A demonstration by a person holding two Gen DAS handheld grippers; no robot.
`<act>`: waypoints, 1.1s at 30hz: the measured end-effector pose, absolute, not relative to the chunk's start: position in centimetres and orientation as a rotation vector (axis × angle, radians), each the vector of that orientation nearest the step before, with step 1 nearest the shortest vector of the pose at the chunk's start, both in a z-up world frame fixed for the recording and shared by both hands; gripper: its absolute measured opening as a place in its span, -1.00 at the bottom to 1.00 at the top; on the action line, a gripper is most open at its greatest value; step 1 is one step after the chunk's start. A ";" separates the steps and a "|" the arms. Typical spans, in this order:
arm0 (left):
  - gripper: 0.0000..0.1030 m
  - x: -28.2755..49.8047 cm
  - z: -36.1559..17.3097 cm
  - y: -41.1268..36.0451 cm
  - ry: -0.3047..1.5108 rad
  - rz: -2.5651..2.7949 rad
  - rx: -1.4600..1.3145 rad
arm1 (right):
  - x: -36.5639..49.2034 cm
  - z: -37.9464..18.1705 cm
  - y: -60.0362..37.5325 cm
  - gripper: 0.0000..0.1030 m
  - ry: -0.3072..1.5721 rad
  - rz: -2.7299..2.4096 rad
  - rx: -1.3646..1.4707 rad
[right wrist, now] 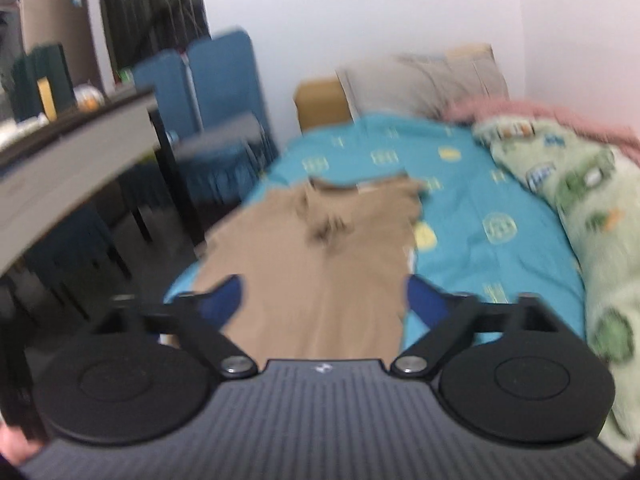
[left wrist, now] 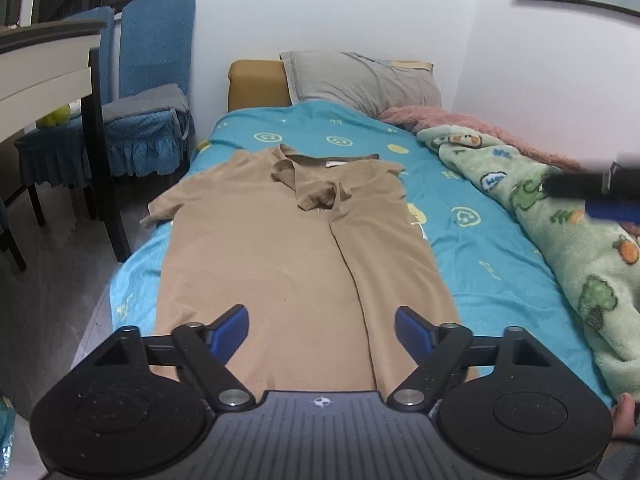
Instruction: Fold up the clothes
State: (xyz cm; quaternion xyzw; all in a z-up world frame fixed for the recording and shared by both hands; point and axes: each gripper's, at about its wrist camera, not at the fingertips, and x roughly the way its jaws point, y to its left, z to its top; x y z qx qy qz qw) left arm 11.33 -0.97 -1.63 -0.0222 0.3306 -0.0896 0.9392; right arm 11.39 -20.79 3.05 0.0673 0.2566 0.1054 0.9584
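Lying flat, collar away, along left half of bed [left wrist: 472, 240]: tan polo shirt [left wrist: 280, 248], right side folded toward centre. Left gripper [left wrist: 322, 330] above hem, jaws wide apart, holding nothing. Right gripper [right wrist: 324, 298] likewise spread, empty; view blurred. Green blanket [left wrist: 568, 248] along right edge; grey pillow [left wrist: 360, 78] at head.

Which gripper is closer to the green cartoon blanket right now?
Right. The right gripper is over the green blanket on the bed's right side; the left gripper hangs open above the tan shirt's hem, further left.
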 end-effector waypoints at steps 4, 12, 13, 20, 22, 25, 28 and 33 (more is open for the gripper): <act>0.76 12.4 -1.5 0.0 0.701 -0.193 -0.089 | 13.3 3.6 -21.0 0.87 0.488 0.223 0.159; 0.90 22.5 -2.2 6.6 0.815 -0.182 -0.340 | 15.4 1.9 -20.9 0.87 0.475 0.207 0.162; 0.90 24.6 -2.9 7.9 0.820 -0.144 -0.374 | 15.8 1.5 -21.0 0.87 0.480 0.203 0.169; 0.90 38.5 -10.0 16.1 0.815 0.069 -0.566 | 20.0 -2.6 -22.3 0.87 0.606 0.180 0.256; 0.89 41.7 -12.6 18.6 0.815 0.108 -0.650 | 21.2 -3.6 -22.5 0.87 0.633 0.154 0.266; 0.85 44.3 -16.6 22.1 0.765 0.120 -0.761 | 22.8 -4.8 -22.6 0.87 0.651 0.136 0.285; 0.70 46.3 -19.7 24.7 0.755 0.128 -0.856 | 24.5 -5.8 -22.7 0.87 0.666 0.116 0.301; -0.02 48.5 -21.8 27.3 0.710 0.112 -0.946 | 27.4 -7.7 -22.9 0.87 0.726 0.103 0.348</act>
